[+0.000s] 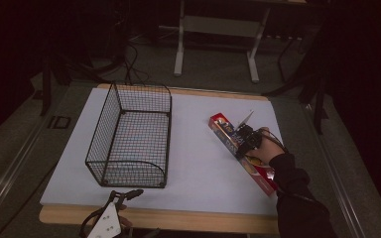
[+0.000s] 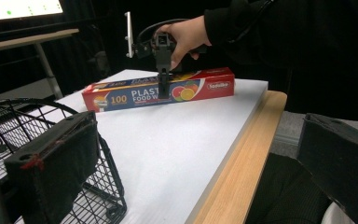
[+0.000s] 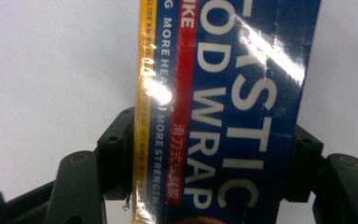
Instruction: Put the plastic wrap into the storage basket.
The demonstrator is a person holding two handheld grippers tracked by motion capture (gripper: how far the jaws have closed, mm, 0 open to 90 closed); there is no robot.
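Observation:
A long red and blue plastic wrap box [image 1: 222, 129] lies slantwise on the white mat at the right. My right gripper [image 1: 245, 139] points down onto its middle, one jaw pressed against each long side, shut on it. The right gripper view has the box [image 3: 223, 84] running between the jaws of the right gripper [image 3: 209, 140]. In the left gripper view the box [image 2: 121, 95] rests flat on the mat under that right gripper [image 2: 163, 91]. My left gripper [image 1: 129, 194] sits at the table's near edge, open and holding nothing, with its jaws wide apart [image 2: 196, 154].
A black wire basket [image 1: 104, 124] stands on the left half of the white mat [image 1: 198, 168], close in front of the left gripper [image 2: 9, 112]. A wooden table edge [image 1: 178, 218] runs along the front. Dark stands and cables lie beyond the table.

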